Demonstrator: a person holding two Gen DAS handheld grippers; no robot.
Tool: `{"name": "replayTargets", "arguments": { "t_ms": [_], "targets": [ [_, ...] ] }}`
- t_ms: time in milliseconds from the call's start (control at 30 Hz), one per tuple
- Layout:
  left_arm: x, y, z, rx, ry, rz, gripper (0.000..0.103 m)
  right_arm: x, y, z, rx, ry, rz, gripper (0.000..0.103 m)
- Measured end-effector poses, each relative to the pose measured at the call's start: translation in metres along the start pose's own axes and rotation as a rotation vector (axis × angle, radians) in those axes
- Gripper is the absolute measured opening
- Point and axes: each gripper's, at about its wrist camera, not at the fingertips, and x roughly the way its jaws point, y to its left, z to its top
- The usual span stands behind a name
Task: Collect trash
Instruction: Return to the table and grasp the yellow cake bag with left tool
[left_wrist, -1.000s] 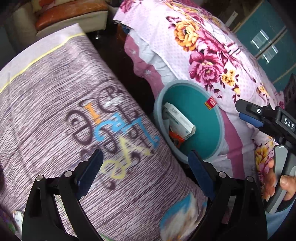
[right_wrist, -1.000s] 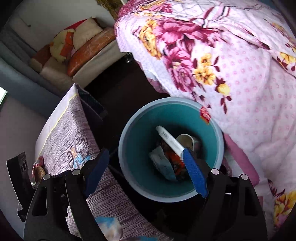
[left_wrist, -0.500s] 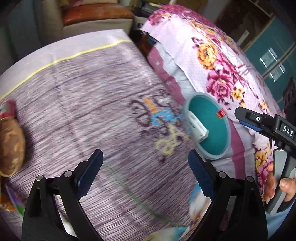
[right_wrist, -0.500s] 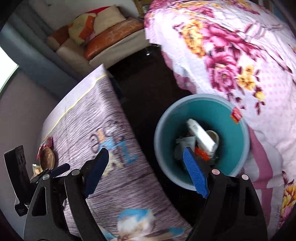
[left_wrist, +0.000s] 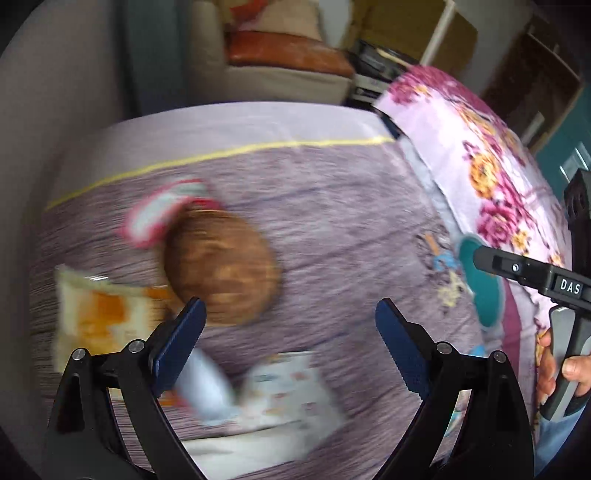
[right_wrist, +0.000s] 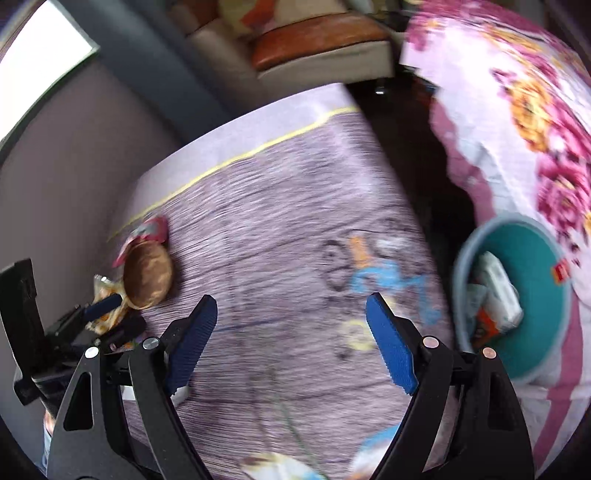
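Observation:
My left gripper (left_wrist: 288, 332) is open and empty above the purple tablecloth (left_wrist: 332, 206). Just beyond its left finger lie a brown round bun-like item (left_wrist: 221, 266), a red-and-white wrapper (left_wrist: 162, 210) and an orange-and-white packet (left_wrist: 99, 317); a white printed paper (left_wrist: 291, 391) lies below between the fingers. My right gripper (right_wrist: 291, 325) is open and empty over the same cloth. The teal bin (right_wrist: 532, 295) with several pieces of trash stands to its right. The view is motion-blurred.
A floral bedspread (right_wrist: 535, 110) lies right of the bin. A sofa with an orange cushion (left_wrist: 284, 51) stands behind the table. The right gripper's body (left_wrist: 535, 280) shows at the right edge of the left wrist view.
Both grippers have swung left, away from the bin and over the table. The bun, wrappers and paper have come into the left wrist view. Both stay open.

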Motion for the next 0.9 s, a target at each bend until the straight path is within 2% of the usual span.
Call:
{"name": "replayTargets", "arguments": {
  "t_ms": [133, 300, 367, 633, 700, 767, 900],
  "targets": [
    [-0.016, 0.05, -0.004, -0.07, -0.022, 0.048, 0.093, 0.021, 0.039, 0.009, -0.073, 0.028, 0.018, 0.079],
    [-0.024, 0.097, -0.015, -0.13, -0.047, 0.131, 0.093, 0.049, 0.078, 0.02, -0.133, 0.07, 0.052, 0.079],
    [-0.022, 0.11, -0.021, -0.156, -0.034, 0.142, 0.093, 0.065, 0.095, 0.023, -0.165, 0.096, 0.061, 0.079],
    [0.01, 0.135, -0.046, -0.207, 0.052, 0.106, 0.093, 0.105, 0.134, 0.029, -0.22, 0.149, 0.089, 0.078],
    [0.016, 0.14, -0.052, -0.228, 0.06, 0.079, 0.094, 0.115, 0.142, 0.029, -0.239, 0.164, 0.094, 0.071],
    [0.017, 0.145, -0.054, -0.252, 0.054, 0.059, 0.098, 0.121, 0.144, 0.03, -0.249, 0.174, 0.098, 0.067],
    [0.015, 0.151, -0.058, -0.284, 0.052, 0.007, 0.099, 0.137, 0.153, 0.031, -0.269, 0.185, 0.118, 0.057]
  ]
}}
